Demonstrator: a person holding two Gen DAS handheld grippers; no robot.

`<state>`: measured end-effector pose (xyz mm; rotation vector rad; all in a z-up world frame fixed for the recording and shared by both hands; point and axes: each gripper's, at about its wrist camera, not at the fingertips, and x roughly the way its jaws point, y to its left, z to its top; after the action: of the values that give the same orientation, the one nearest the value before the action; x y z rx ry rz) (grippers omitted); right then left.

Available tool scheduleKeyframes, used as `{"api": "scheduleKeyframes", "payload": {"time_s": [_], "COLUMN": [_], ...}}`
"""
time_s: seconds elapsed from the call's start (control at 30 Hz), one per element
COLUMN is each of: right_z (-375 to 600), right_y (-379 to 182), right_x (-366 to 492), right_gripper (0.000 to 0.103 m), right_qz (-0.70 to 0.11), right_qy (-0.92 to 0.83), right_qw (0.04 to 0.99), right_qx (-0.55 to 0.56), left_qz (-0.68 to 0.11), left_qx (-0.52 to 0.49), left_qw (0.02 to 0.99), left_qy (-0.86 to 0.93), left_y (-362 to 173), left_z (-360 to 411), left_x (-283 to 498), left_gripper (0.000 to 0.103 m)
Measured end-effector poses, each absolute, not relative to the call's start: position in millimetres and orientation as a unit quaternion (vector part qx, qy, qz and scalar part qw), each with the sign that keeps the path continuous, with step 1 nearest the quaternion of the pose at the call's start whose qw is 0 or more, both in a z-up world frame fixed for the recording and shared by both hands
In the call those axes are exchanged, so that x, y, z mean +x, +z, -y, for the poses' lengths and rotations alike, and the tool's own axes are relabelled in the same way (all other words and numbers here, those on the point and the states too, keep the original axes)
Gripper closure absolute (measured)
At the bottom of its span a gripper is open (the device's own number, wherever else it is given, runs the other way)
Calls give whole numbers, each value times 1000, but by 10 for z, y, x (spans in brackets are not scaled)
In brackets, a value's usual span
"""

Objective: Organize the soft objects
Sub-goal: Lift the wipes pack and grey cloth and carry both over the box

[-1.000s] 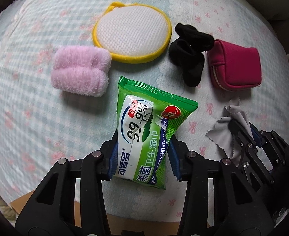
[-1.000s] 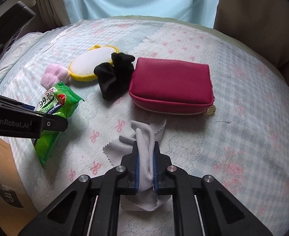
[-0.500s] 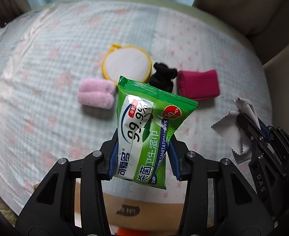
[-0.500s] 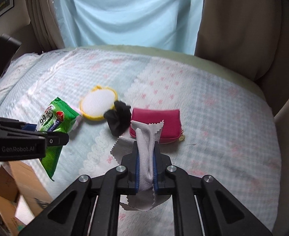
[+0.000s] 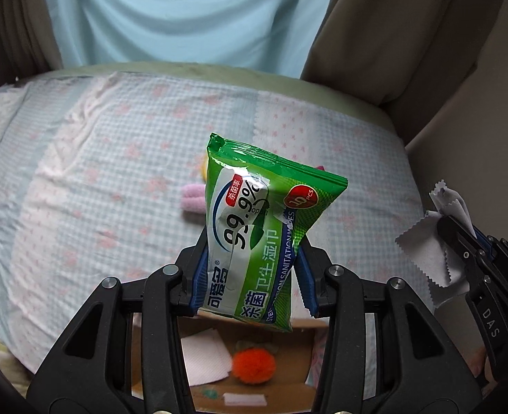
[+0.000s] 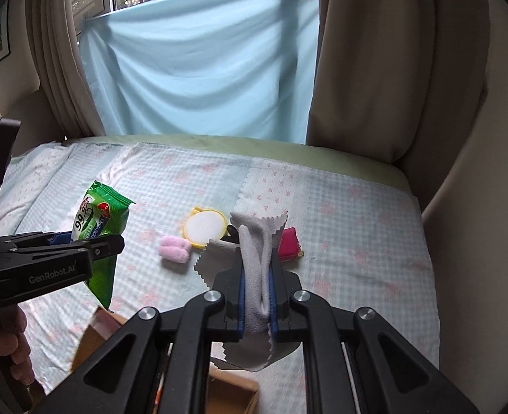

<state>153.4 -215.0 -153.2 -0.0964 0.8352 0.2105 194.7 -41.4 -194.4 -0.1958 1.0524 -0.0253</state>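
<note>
My left gripper (image 5: 252, 269) is shut on a green pack of wet wipes (image 5: 254, 241) and holds it in the air above an open cardboard box (image 5: 219, 372). The pack also shows in the right wrist view (image 6: 98, 227). My right gripper (image 6: 256, 296) is shut on a grey cloth (image 6: 254, 262) with zigzag edges, also lifted; it shows at the right of the left wrist view (image 5: 437, 241). On the bed lie a pink fluffy roll (image 6: 174, 249), a yellow-rimmed white pad (image 6: 205, 227) and a magenta pouch (image 6: 288, 239).
The box holds an orange pompom (image 5: 254, 365) and a pale pink folded cloth (image 5: 202, 355). Its corner shows below my right gripper (image 6: 233, 396). The checked bedspread (image 6: 357, 241) spreads ahead. Light blue and beige curtains (image 6: 202, 69) hang behind the bed.
Both grippers have risen and pulled back from the bed with their loads. The bed items look smaller and farther, and the cardboard box has come into view below.
</note>
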Motion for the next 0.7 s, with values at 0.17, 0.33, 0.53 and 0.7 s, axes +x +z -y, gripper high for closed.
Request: {"api": "scheduleKeyframes", "payload": {"time_s": [0.17,0.33,0.53,0.7], "right_z": [1944,1749,1589,1540], "right_y": [-1289,-1187,-1213,-1455], "right_x": [1059,645,317,215], "right_gripper": [93,93,93,93], "right_qz": [-409,-415,-425,-451], "right_qy": [83,66,51,38], "right_qw": [908,907,904,892], "right_qx": [-28,-20,-12,4], "left_qz": [-493,-506,-526,-550], "left_qx": [-87,-86,-79,-56], "left_qw": [865,857,845,829], "left_qy": [-24,-37,-53,-80], "left_y": [-1663,-1602,-1716,-1912], "left_z": [212,-27,-222,-205], "left_x": [1487,1038,638,494], "left_gripper": [63,63,63,63]}}
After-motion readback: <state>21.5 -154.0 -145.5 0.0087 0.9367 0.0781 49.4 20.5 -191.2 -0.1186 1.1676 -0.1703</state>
